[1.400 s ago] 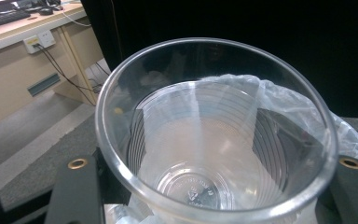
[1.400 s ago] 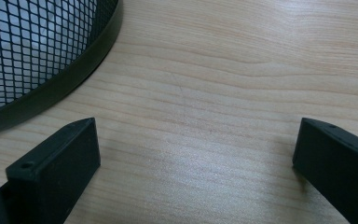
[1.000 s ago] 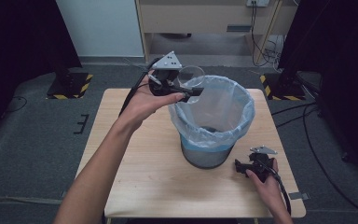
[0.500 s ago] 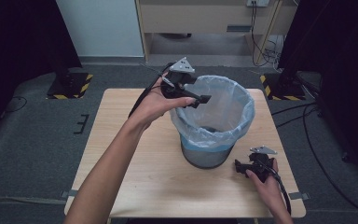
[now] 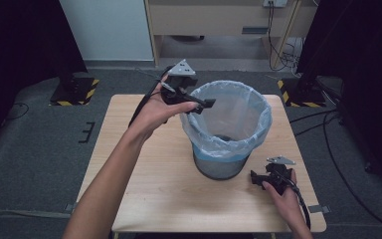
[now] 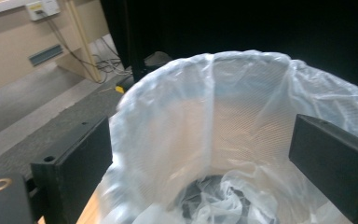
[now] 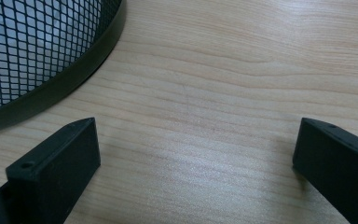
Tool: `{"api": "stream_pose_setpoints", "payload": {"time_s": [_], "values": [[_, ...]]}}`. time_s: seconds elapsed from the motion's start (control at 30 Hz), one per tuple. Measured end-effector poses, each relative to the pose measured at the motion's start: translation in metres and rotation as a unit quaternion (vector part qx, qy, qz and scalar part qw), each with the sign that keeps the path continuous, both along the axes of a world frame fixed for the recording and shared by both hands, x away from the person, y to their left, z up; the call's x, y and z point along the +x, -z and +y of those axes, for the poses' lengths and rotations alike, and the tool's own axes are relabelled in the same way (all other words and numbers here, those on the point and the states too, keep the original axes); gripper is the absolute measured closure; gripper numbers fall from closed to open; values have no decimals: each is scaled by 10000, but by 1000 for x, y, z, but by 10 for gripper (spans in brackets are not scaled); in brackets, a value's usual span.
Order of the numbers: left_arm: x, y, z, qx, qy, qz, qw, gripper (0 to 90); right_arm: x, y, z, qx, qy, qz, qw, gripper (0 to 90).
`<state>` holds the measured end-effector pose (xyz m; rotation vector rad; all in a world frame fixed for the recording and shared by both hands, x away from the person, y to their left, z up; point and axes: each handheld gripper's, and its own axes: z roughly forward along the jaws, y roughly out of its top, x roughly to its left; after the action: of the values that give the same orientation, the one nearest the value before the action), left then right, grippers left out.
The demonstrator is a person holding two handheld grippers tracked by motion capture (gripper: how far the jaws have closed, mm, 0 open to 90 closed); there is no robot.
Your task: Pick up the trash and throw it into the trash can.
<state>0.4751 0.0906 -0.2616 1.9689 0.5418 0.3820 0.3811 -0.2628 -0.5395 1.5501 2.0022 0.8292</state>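
At table centre: black wire-mesh waste bin [image 5: 222, 164] lined with a translucent pale-blue plastic bag [image 5: 229, 119], bag mouth folded over the bin's rim; upright.
Left gripper [image 5: 199, 105]: held in the left hand [image 5: 160, 109] at the bin's far-left rim, jaws reaching over the bag's edge. Jaws have just been opening and now stand wide; in the left gripper view the bag's edge [image 6: 205, 116] lies between them, pads not pressing on it.
Right gripper [image 5: 259, 178]: on the wood just right of the bin's base, in the right hand [image 5: 283, 191]; jaws spread apart, bare wood between them in the right gripper view.
Inside the bin: crumpled plastic [image 6: 219, 200] at the bottom, dark patch beneath it; contents cannot be made out.
Cut off: mesh wall [image 7: 37, 51] and black base ring run out of the right gripper view at its left; both forearms leave the high view at the bottom.
Hard to tell: whether the left gripper's lower jaw touches the bag.
Surface: light wooden rectangular table [image 5: 144, 199], grain visible.
Room beyond the bin: grey carpet floor [image 5: 40, 144], pale wooden cabinet [image 5: 219, 20] with trailing cables, black stand feet with yellow-black striping [image 5: 74, 92] to the bin's far left and far right.
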Motion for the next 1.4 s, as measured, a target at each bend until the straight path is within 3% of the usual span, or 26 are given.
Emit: {"api": "stream_pose_setpoints", "payload": {"time_s": [0.33, 0.43, 0.57, 0.7, 0.87, 1.0, 1.13, 1.4], "values": [[3, 5, 53, -98, -592, -75, 9982, 57, 0, 0, 0, 14, 0, -5, 10000, 6], [2, 14, 69, -83, -762, -17, 9971, 53, 0, 0, 0, 6, -10, -3, 10000, 6], [3, 28, 90, -217, -924, 80, 9954, 57, 0, 0, 1, 16, 8, -5, 10000, 6], [5, 44, 107, -120, -1039, 222, 9943, 55, 0, 0, 1, 17, 9, -6, 10000, 6], [5, 63, 118, -103, -1187, 366, 9922, 49, 0, 0, 1, 17, 17, -1, 10000, 6], [6, 79, 120, 34, -1222, 448, 9915, 43, -1, 0, 1, 4, 10, 6, 10000, 6], [6, 95, 119, 229, -1218, 481, 9911, 31, -1, 0, 1, -4, 0, 9, 10000, 6], [9, 134, 122, 681, -1316, 728, 9863, 31, -1, 0, 2, -11, 14, 10, 10000, 6]]}}
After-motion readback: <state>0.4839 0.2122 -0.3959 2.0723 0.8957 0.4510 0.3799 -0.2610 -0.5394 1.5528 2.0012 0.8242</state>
